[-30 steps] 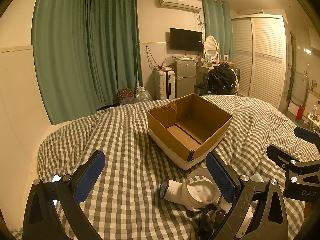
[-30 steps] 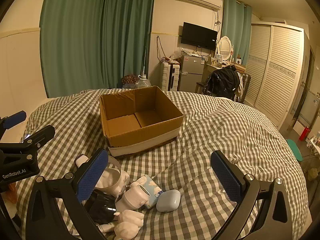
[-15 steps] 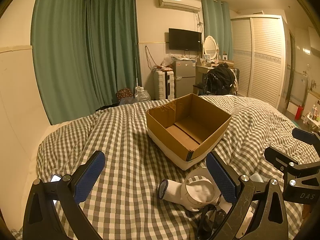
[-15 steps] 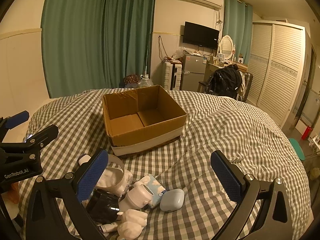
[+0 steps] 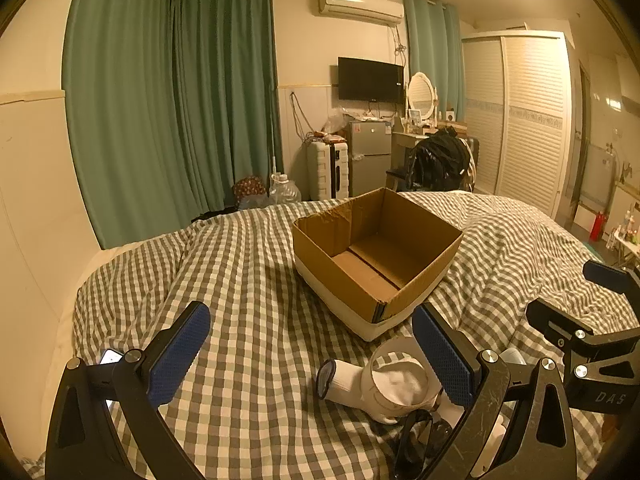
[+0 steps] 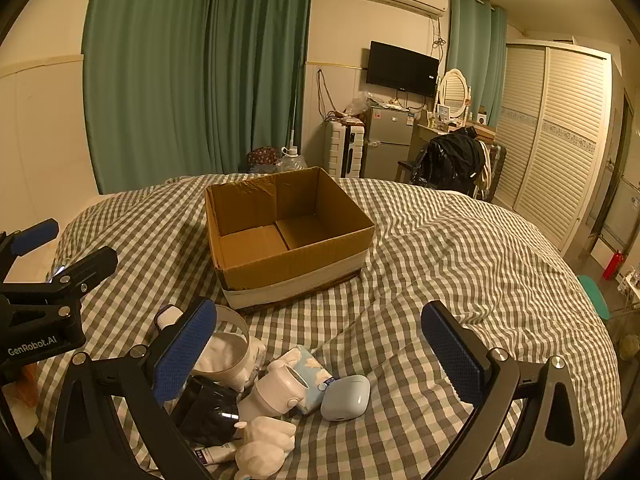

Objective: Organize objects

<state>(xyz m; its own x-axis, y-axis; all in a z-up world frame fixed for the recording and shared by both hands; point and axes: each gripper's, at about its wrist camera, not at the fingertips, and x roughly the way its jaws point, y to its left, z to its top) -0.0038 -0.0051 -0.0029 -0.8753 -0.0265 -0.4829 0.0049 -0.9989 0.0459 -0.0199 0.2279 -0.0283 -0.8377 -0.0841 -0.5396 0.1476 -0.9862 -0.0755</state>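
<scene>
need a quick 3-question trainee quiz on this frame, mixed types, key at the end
1. True or false: the cardboard box already holds an item.
2. Which lies nearest the right tool? A) pale blue case B) suitcase C) mirror
3. Fill in: both the left tool and the right one are ____.

Key: 1 false; 2 A; 3 open

Warm dim ceiling light, top glare, fisheye-bent edges, sharp focus
</scene>
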